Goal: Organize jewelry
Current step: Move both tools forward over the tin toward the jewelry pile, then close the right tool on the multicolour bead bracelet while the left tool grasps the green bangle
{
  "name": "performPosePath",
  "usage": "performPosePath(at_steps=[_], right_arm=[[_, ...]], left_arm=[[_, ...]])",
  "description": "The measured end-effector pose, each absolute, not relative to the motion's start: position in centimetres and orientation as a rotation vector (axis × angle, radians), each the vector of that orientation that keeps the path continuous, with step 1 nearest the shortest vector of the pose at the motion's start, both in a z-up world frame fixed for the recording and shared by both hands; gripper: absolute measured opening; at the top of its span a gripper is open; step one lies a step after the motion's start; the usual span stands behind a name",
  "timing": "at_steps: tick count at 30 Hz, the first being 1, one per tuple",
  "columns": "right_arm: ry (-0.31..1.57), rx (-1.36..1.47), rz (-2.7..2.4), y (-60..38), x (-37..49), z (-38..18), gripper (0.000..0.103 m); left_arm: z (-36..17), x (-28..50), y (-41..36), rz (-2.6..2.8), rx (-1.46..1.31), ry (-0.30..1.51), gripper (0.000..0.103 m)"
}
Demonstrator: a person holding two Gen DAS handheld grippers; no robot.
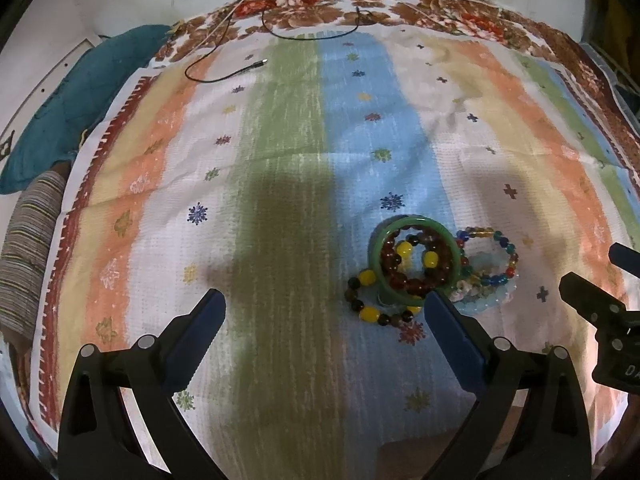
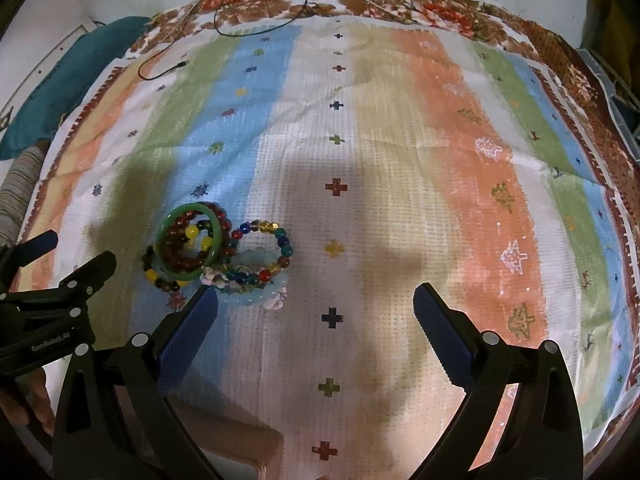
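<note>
A pile of bracelets lies on the striped cloth (image 1: 280, 208). A green bangle (image 1: 416, 224) (image 2: 168, 224) rests on top of a dark red bead bracelet (image 1: 416, 282) (image 2: 180, 258) and a black-and-yellow bead bracelet (image 1: 368, 312) (image 2: 152, 276). Beside them lie a multicoloured bead bracelet (image 1: 502, 240) (image 2: 284, 240) and a pale blue one (image 1: 480, 306) (image 2: 256, 298). My left gripper (image 1: 324, 300) is open, its right finger just in front of the pile. My right gripper (image 2: 314, 294) is open, its left finger in front of the pile. Both are empty.
A black cable (image 1: 224, 76) (image 2: 160, 72) lies at the cloth's far left. A teal cushion (image 1: 72, 108) (image 2: 64, 80) and a striped fabric roll (image 1: 24, 256) sit off the left edge. A flowered border (image 1: 360, 0) runs along the far edge.
</note>
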State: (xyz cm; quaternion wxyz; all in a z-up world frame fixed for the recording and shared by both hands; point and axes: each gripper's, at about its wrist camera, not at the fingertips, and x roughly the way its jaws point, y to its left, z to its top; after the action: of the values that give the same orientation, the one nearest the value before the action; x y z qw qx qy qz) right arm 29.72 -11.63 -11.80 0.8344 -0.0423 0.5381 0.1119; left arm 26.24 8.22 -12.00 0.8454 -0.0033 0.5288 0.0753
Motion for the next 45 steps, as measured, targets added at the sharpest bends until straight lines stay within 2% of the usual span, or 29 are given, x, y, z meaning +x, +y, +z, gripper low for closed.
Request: performPosePath(at_steps=[32,42,44,45], right_arm=[[1.222,-0.075,0.201,-10.2,34.2,-16.8,0.099],[1.264,-0.059,0.216,-9.7,34.8,-18.3,0.073],[1.264,-0.06,0.22,-9.6,34.8,-18.3,0.07],[1.264,-0.059,0.228,-9.6,34.8,-18.3,0.066]], left_arm=[[-17.0,30.1,9.6,0.173,-0.033,1.21,0.097],[-17.9,30.7,9.9,0.172,-0.029,1.213,0.098],[-18.1,30.8,9.8,0.165,-0.028,1.214,0.097],[-18.2,30.9,9.7,0.16,-0.025,1.215,0.093]])
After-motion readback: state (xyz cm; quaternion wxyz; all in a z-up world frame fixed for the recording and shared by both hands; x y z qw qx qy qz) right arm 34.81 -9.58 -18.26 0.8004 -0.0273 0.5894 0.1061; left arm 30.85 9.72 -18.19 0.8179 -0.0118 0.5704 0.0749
